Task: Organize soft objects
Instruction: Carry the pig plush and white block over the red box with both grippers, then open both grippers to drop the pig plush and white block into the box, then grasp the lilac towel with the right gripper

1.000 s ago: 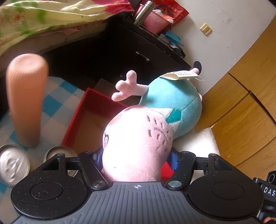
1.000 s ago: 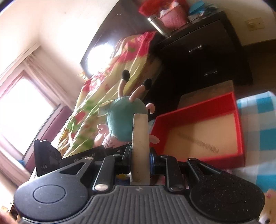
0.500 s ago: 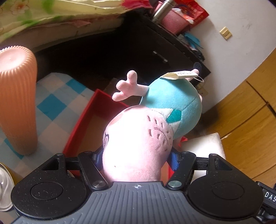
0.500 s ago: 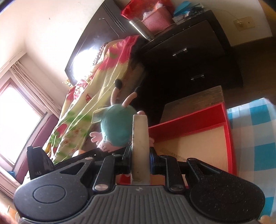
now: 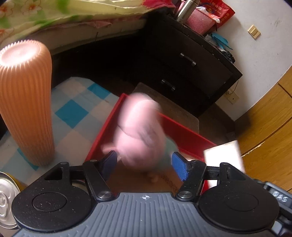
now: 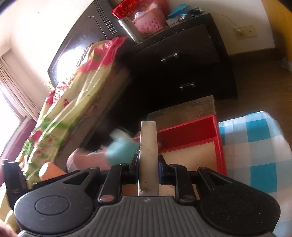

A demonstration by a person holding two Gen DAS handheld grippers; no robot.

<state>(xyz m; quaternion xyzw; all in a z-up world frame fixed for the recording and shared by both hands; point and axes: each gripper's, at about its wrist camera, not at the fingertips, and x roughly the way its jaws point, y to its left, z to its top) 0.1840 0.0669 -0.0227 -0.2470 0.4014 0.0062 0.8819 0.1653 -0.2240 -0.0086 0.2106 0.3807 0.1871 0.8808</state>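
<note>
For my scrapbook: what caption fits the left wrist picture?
Open left gripper lets a blurry pink plush pig drop into the red box.

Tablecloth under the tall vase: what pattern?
Blue and white checks on the tablecloth, clearest in the left wrist view beside the vase.

Dark nightstand [image 6: 184, 60] against white wall [image 5: 264, 16]; bed [image 6: 73, 98] with floral cover beside it. Wood floor [image 6: 255, 87]. Bright curtained window [image 6: 11, 91] at left.

Black grippers with ribbed grey housings and blue fingers [image 5: 179, 168].
</note>
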